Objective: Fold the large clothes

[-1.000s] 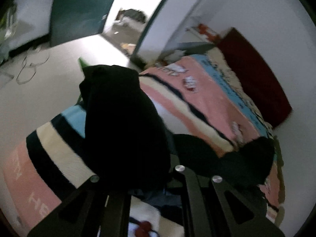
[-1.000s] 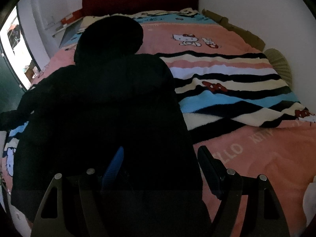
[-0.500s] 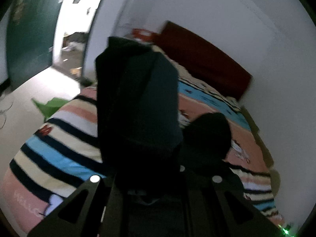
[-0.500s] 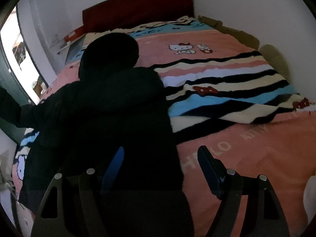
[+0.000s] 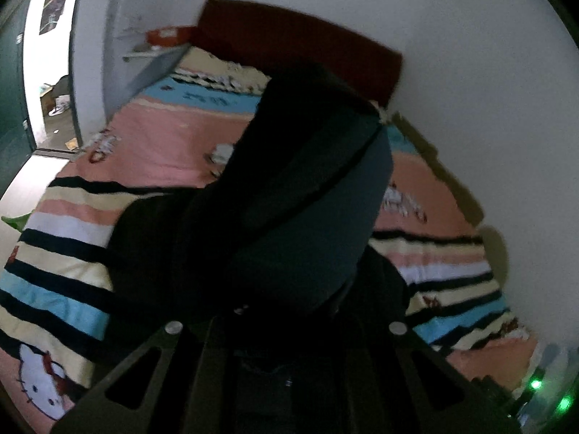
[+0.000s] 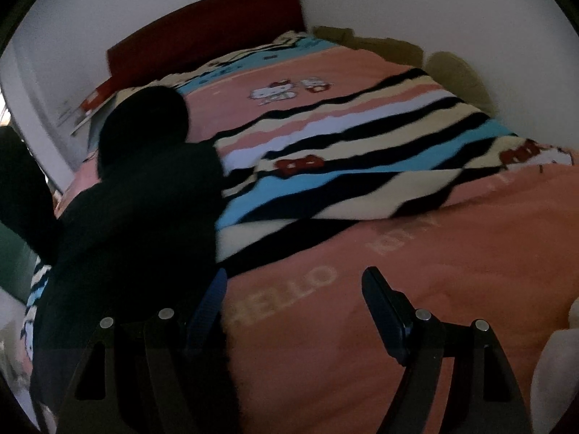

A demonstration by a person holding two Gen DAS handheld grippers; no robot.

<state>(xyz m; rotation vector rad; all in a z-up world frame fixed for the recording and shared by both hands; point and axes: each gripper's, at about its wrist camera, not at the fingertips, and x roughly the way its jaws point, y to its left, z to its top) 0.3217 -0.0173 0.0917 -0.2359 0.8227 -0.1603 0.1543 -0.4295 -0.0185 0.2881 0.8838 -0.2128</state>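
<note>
Black cloth fills the space in front of my left tongs [image 5: 286, 311]. I think they are clamped on the sleeve [image 5: 307, 195] of the big dark hoodie [image 6: 137, 224], because the cloth comes right out from between the arms and stands up over them. I cannot see the tips, though; the cloth hides them.

My right tongs [image 6: 293, 300] are spread wide apart with nothing between them. Only the pink blanket [image 6: 434, 253] shows in the gap. The left finger [image 6: 211, 298] of these tongs sits just beside the hoodie's edge, maybe touching it. The right finger [image 6: 383, 307] is well away from the hoodie, over bare blanket.

From the hoodie outward: its body lies flat on the blanket, on the door side of the bed. Its round hood [image 6: 144, 123] points to the red headboard [image 6: 206, 25]. The striped part of the blanket lies beside the hoodie, toward the wall.

The step in hand, I judge, is folding the sleeve in over the body. The left tongs hold it up high above the hoodie.

Next I think I should bring the sleeve down across the middle of the hoodie, lay it flat, and then let go. The right tongs could press the hoodie's edge so it does not slide. The thick, soft cloth may bunch up, so I should go slowly.
</note>
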